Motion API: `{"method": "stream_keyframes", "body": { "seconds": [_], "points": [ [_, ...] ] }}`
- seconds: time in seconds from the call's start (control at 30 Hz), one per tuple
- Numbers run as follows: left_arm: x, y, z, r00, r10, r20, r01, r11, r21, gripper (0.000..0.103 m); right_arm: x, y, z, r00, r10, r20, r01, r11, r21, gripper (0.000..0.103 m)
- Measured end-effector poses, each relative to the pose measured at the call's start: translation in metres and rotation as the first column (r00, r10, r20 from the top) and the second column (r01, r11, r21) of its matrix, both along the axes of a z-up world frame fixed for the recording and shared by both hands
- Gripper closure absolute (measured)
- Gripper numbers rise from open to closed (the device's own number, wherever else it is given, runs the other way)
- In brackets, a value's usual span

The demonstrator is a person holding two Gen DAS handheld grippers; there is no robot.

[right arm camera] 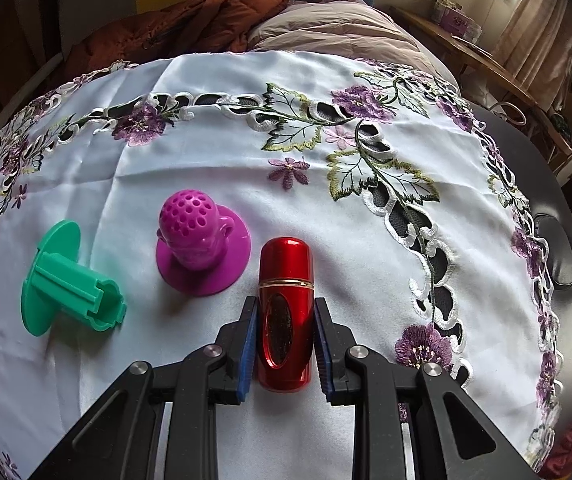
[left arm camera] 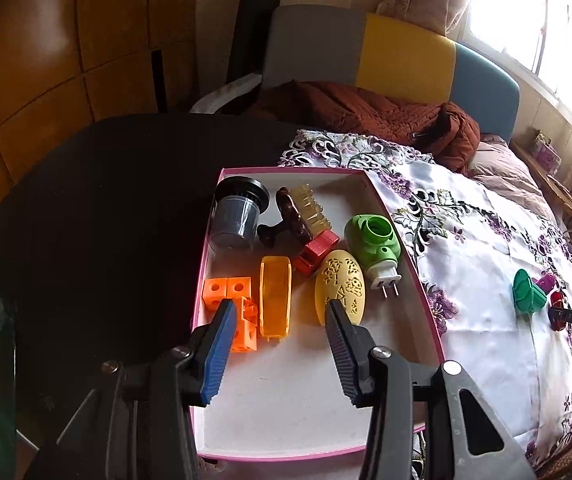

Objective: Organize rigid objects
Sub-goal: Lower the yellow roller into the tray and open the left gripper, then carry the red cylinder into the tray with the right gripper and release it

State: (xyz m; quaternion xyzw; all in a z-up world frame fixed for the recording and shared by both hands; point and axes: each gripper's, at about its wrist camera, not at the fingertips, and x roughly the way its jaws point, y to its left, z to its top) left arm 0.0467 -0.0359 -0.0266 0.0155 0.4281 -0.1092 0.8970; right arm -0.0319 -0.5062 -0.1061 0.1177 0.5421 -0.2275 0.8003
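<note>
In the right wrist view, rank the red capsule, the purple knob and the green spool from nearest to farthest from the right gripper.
1. Red capsule: between the right gripper fingers, gripped.
2. Purple knob: just ahead, to the left.
3. Green spool: farthest left, lying on the embroidered cloth.

A home bedroom: a bed (left arm camera: 498, 160) with headboard (left arm camera: 402, 56), curtained window (left arm camera: 526, 20)
</note>
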Motion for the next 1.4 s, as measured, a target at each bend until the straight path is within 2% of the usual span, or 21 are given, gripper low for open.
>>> {"method": "stream_keyframes", "body": {
  "seconds": [0.23, 0.5, 0.73, 0.93, 1.07, 1.17, 1.27, 1.4],
  "points": [
    [-0.001, 0.001, 0.001, 1.000, 0.004, 0.005, -0.004, 1.000, -0.004, 0.057, -0.003, -0.006, 0.003, 0.999, -0.035, 0.019, 0.035, 0.999, -0.005, 0.077],
    [-0.002, 0.004, 0.003, 1.000, 0.009, 0.004, -0.009, 1.000, -0.009, 0.057, -0.008, -0.011, 0.020, 0.992, -0.070, 0.109, 0.073, 0.997, -0.025, 0.077],
    [-0.002, 0.009, 0.001, 1.000, 0.014, 0.001, -0.014, 1.000, -0.006, 0.057, -0.004, 0.006, 0.043, 0.980, -0.016, 0.199, 0.017, 1.000, -0.007, 0.077],
    [0.001, 0.012, -0.005, 1.000, 0.018, -0.016, -0.019, 1.000, -0.014, 0.057, 0.005, 0.049, 0.067, 0.961, 0.082, 0.265, -0.088, 0.996, 0.012, 0.077],
    [0.001, 0.015, -0.007, 0.999, 0.027, -0.018, -0.028, 0.999, -0.024, 0.057, 0.015, 0.093, 0.084, 0.933, 0.185, 0.310, -0.206, 0.978, 0.034, 0.077],
    [0.001, 0.019, -0.007, 0.999, 0.037, -0.019, -0.038, 0.999, -0.027, 0.057, 0.024, 0.136, 0.094, 0.898, 0.281, 0.339, -0.313, 0.949, 0.041, 0.077],
    [0.002, 0.026, -0.007, 0.999, 0.051, -0.017, -0.051, 0.998, -0.030, 0.057, 0.032, 0.184, 0.102, 0.850, 0.382, 0.362, -0.429, 0.901, 0.057, 0.077],
    [0.004, 0.035, -0.006, 0.997, 0.072, -0.014, -0.073, 0.997, -0.037, 0.057, 0.041, 0.251, 0.102, 0.779, 0.507, 0.367, -0.571, 0.817, 0.082, 0.077]
  ]
}}
